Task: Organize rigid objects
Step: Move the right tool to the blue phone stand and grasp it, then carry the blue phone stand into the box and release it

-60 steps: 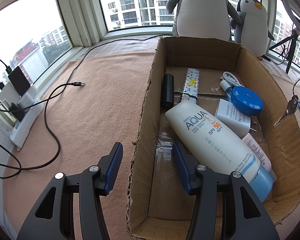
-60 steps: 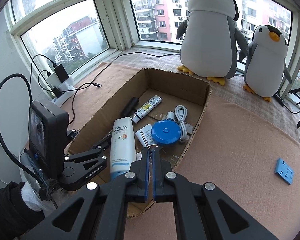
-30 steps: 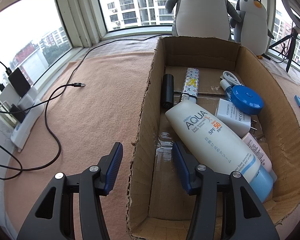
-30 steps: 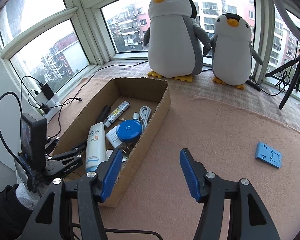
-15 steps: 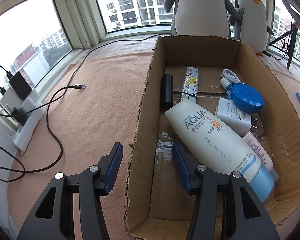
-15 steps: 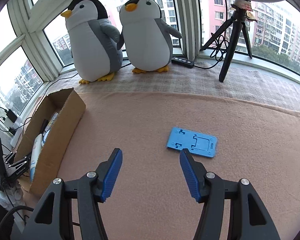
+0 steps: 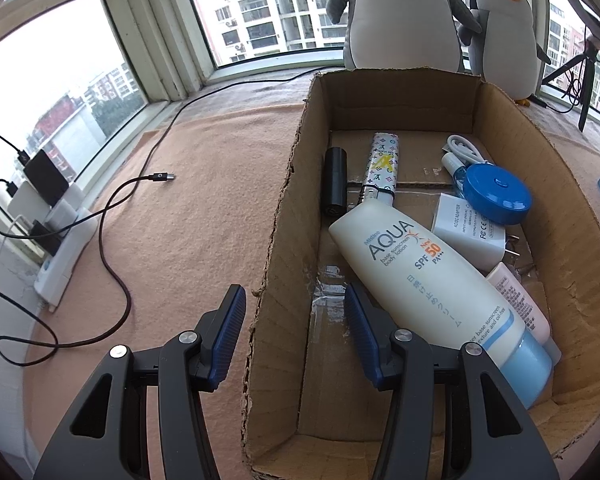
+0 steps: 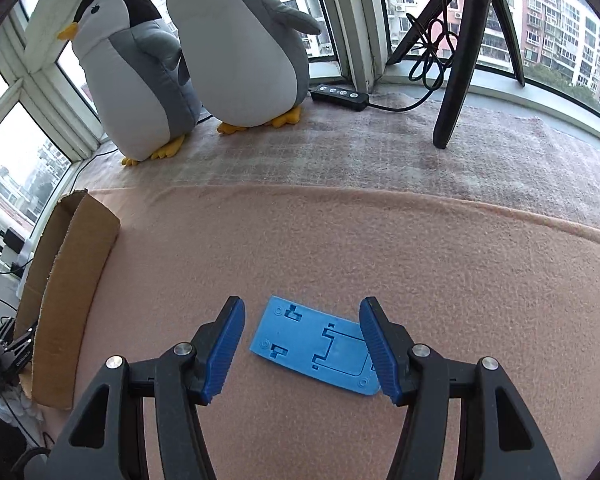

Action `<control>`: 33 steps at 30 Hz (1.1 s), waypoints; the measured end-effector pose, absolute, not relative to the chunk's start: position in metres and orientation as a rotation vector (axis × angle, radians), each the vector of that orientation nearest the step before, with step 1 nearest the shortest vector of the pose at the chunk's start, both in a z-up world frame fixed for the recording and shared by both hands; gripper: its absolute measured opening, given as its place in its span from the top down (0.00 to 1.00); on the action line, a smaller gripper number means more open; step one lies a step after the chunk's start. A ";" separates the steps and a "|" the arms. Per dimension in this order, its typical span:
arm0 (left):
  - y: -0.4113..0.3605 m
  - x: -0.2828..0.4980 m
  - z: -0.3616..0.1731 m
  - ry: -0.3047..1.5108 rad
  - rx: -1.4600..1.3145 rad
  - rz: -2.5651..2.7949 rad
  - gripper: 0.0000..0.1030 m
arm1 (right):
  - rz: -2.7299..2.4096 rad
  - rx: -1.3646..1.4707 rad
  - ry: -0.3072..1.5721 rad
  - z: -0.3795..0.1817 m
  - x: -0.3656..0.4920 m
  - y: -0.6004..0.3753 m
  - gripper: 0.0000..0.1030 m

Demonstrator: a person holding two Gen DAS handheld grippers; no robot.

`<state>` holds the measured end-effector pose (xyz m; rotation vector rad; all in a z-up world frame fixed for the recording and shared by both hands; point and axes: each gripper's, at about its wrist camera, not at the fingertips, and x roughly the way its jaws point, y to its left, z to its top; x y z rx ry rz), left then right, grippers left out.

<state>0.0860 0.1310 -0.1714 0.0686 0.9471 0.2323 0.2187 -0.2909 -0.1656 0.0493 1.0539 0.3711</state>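
A cardboard box [image 7: 572, 216] sits on a blanket [image 7: 204, 200], holding a sunscreen bottle [image 7: 428, 280], a cylinder [image 7: 335, 186], a patterned tube [image 7: 382, 166], a round case [image 7: 496, 194] and an adapter [image 7: 468, 236]. Two plush penguins [image 8: 240, 52] stand behind the box. Right of the box, a flat stand [image 8: 316, 344] lies on the blanket. A tripod [image 8: 460, 52] stands behind it.

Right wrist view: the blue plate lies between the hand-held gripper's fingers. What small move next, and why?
Probably lower the right hand-held gripper a little and close on the blue plate. The plate lies flat on the pink blanket, the open fingers flank it without gripping, and it looks like the one loose item outside the cardboard box.
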 end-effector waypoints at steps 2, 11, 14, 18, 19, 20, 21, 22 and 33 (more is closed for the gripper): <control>0.131 0.086 -0.171 0.948 0.071 0.233 0.50 | 0.378 0.062 1.079 -0.171 0.224 -0.294 0.46; 0.132 0.086 -0.171 0.947 0.071 0.234 0.50 | 0.427 0.139 1.111 -0.173 0.209 -0.302 0.46; 0.132 0.086 -0.171 0.947 0.070 0.235 0.50 | 0.417 0.111 1.108 -0.173 0.194 -0.295 0.46; 0.132 0.087 -0.171 0.946 0.066 0.236 0.50 | 0.367 -0.062 1.080 -0.174 0.177 -0.271 0.50; 0.133 0.087 -0.171 0.946 0.065 0.235 0.50 | 0.352 -0.105 1.071 -0.175 0.173 -0.266 0.53; 0.132 0.087 -0.171 0.946 0.066 0.235 0.50 | 0.335 -0.144 1.064 -0.176 0.171 -0.262 0.54; 0.132 0.087 -0.171 0.946 0.064 0.235 0.50 | 0.318 -0.181 1.059 -0.176 0.170 -0.258 0.57; 0.133 0.087 -0.171 0.946 0.063 0.235 0.50 | 0.303 -0.208 1.056 -0.177 0.169 -0.256 0.60; 0.133 0.086 -0.172 0.942 0.049 0.236 0.50 | 0.281 -0.223 1.064 -0.175 0.168 -0.251 0.66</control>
